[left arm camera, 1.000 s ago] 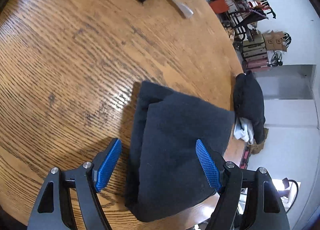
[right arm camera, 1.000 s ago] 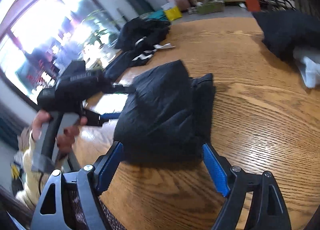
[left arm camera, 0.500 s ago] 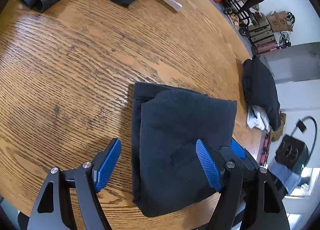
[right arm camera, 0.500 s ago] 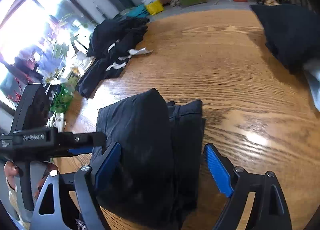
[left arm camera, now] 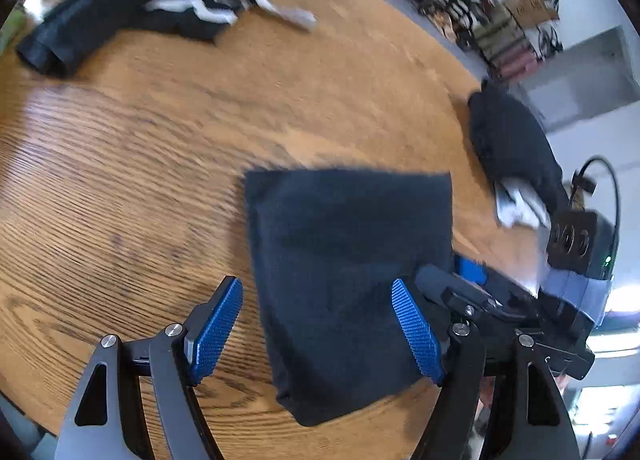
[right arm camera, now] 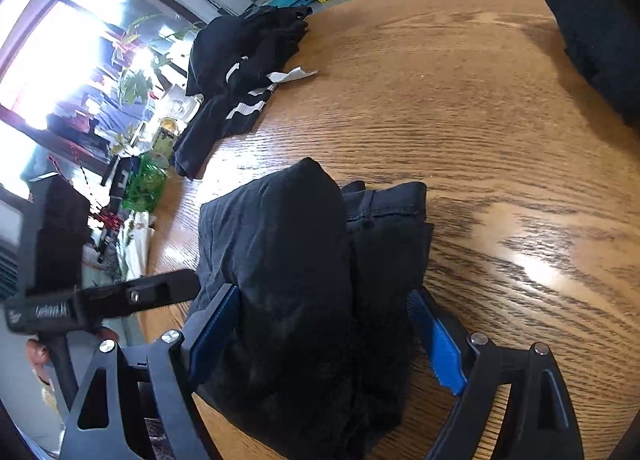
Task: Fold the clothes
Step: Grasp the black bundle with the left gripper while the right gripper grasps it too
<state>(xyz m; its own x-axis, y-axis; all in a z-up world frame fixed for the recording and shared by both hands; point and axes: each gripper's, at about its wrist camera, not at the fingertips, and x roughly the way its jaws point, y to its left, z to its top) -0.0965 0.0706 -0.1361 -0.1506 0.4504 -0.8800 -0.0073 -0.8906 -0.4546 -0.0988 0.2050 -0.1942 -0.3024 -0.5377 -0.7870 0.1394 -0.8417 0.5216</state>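
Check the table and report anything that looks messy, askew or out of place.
The folded black garment near the edge looks neat. What stands out is the black striped clothing heaped unfolded at the far side of the wooden table, with a loose white strip poking out beside it.

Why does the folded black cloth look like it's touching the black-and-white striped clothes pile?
Apart. The left wrist view shows bare wooden table between the folded black cloth and the black-and-white striped clothes pile.

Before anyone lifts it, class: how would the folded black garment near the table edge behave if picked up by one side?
The folded black garment is soft cloth in loose layers, so it would likely sag and unfold. It looks light and unlikely to slide on the wooden table.
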